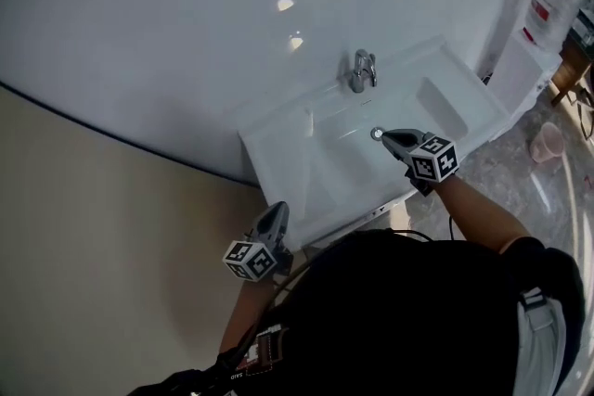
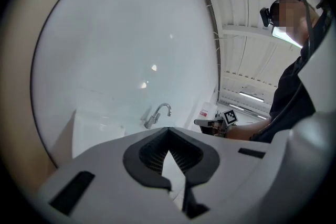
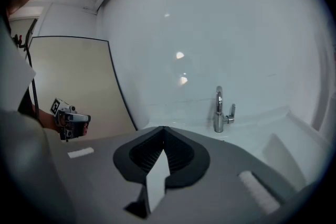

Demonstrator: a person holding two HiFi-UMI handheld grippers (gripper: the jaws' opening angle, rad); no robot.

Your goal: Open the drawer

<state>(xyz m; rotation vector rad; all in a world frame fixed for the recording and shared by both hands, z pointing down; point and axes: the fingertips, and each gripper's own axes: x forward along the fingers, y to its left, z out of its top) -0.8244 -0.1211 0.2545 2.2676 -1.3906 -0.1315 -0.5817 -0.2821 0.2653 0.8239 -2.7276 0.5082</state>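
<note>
Your left gripper, fingers clenched on nothing, hangs just off the near left corner of the glossy white basin, so it is the nearer hand. The drawer doesn't show. It probably sits under the basin's front lip, long axis along that edge, below both grippers. Your right gripper, fingers also clenched and empty, hovers over the bowl, short of the chrome tap.

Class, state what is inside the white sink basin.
Only a round metal drain shows in the sink basin. The shut right tongs hang over the basin beside it, covering the floor beneath them.
</note>
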